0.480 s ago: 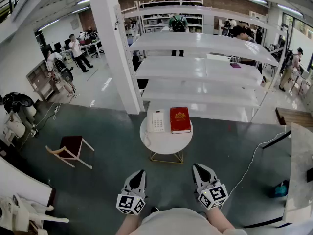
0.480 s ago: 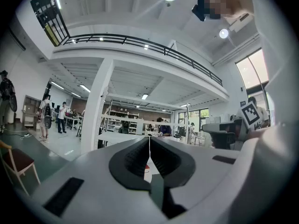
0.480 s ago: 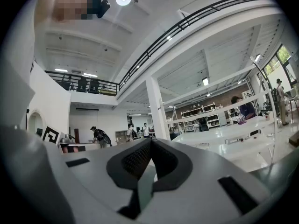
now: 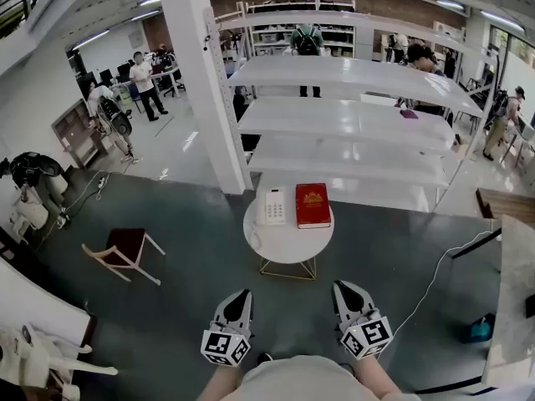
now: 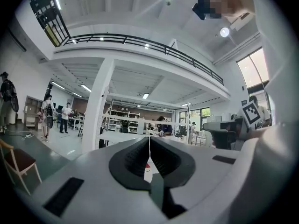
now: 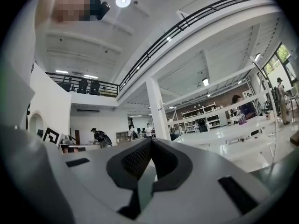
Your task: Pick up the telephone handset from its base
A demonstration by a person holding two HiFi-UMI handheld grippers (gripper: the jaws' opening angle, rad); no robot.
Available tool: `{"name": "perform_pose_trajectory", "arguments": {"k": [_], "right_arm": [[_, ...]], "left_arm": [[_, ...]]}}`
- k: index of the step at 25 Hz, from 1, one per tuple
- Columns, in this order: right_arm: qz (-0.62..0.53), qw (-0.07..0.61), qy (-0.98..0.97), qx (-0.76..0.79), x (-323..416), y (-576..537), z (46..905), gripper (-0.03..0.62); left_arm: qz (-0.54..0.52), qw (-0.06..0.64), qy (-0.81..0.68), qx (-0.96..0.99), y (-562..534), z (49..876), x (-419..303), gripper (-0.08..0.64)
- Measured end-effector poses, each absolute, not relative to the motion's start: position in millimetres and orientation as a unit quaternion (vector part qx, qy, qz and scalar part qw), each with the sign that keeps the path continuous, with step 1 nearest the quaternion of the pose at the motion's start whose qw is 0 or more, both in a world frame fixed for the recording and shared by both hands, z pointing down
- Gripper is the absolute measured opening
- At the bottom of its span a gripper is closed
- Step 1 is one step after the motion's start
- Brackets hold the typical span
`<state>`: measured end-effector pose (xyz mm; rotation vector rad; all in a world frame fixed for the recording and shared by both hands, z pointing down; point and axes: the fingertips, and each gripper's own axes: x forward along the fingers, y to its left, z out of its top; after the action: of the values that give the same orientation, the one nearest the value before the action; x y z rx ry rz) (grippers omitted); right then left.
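Little moved | telephone well ahead of left hand-held gripper, right hand-held gripper

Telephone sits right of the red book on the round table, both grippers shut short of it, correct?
No: the head view shows the telephone left of the red book on the round table. The left gripper and right gripper are shut, short of it.

The left claw and right claw are shelled in pale grey, lined with black ribbed pads and backed by black-and-white marker cubes; a white top is worn.
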<state>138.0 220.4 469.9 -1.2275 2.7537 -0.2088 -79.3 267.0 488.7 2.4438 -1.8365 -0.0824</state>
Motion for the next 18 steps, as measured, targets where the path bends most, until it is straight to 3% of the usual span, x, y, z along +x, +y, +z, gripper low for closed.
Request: {"name": "perform_pose_trajectory", "arguments": {"k": [18], "right_arm": [[-0.072,0.056,0.913,-0.397,168.4,212.2,475.9,0.008]], "left_arm": [[-0.015,0.032,-0.610,0.791,259.9,486.9,-56.6,0.021]]}}
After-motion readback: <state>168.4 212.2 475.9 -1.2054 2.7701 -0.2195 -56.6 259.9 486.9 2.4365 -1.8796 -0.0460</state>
